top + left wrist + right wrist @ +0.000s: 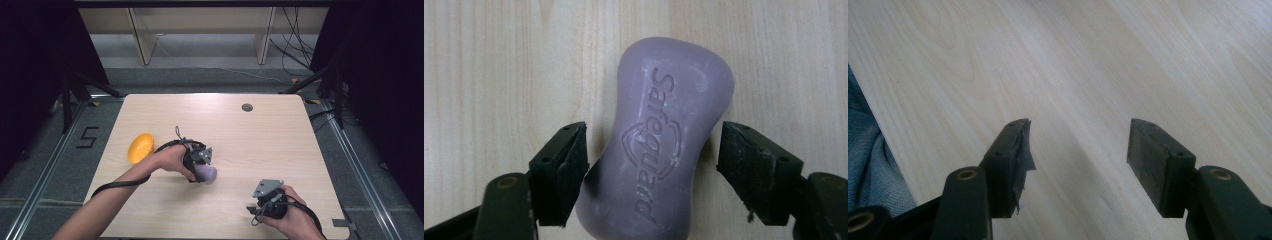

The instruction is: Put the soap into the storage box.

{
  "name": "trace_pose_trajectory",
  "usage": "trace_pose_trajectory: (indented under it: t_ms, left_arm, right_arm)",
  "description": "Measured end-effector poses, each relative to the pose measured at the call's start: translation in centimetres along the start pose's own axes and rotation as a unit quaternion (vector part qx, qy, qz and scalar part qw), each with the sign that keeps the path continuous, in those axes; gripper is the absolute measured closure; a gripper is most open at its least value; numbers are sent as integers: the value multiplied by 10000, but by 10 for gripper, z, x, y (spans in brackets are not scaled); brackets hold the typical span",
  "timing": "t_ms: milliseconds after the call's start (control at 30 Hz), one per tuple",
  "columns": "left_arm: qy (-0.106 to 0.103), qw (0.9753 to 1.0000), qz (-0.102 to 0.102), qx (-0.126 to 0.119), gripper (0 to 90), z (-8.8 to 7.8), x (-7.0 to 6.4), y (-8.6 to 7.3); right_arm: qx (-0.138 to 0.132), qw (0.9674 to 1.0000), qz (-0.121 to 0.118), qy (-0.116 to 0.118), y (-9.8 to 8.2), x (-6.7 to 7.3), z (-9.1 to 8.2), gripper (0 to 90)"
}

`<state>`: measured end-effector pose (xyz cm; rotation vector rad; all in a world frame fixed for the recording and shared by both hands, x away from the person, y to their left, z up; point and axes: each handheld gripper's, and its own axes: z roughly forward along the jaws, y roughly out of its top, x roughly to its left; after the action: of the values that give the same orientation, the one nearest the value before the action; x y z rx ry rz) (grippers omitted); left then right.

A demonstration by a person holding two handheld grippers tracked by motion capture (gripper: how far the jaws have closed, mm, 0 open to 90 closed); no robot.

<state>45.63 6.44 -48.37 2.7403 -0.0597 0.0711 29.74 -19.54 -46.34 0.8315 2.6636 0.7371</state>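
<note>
High view: left claw (204,169) sits near the middle of the wooden surface (260,145), tips down on a purple soap bar (208,174). Yellow bowl (140,148) lies tipped on its side just left of that hand, apart from the soap. Right claw (262,199) hangs near the front right edge of the surface, well apart from the soap, nothing in it. Small round grey cap (247,107) set in the surface toward the far edge.

Left gripper view: soap bar (664,145) lies flat on the surface (499,75), embossed lettering up, running lengthwise between the jaws. Left claw (651,150) straddles it: the pad (569,160) on the picture's left looks to be right at the soap's edge, the other pad has a visible gap. Not pinching yet; jaws part-spread.

Right gripper view: right claw (1078,150) spread wide, nothing between the jaws, bare surface (1073,65) under it. Blue fabric (868,155) at the left edge.
</note>
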Motion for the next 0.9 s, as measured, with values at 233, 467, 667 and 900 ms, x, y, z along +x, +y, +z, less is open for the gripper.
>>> trace_pose_trajectory:
  t_ms: [233,467,667,900]
  left_arm:
    - [-27,10000,-15,53,303,1,2,-1]
    - [-103,9998,-57,146,322,2,3,-2]
    - [-235,9991,-301,159,384,1,5,-3]
    - [-208,9978,-482,395,431,0,2,0]
  right_arm:
    - [0,10000,6,15,0,0,0,430]
    - [-5,10000,-59,8,0,-1,0,429]
    - [-36,10000,-48,14,0,0,2,430]
    - [-33,10000,-28,23,-1,0,2,429]
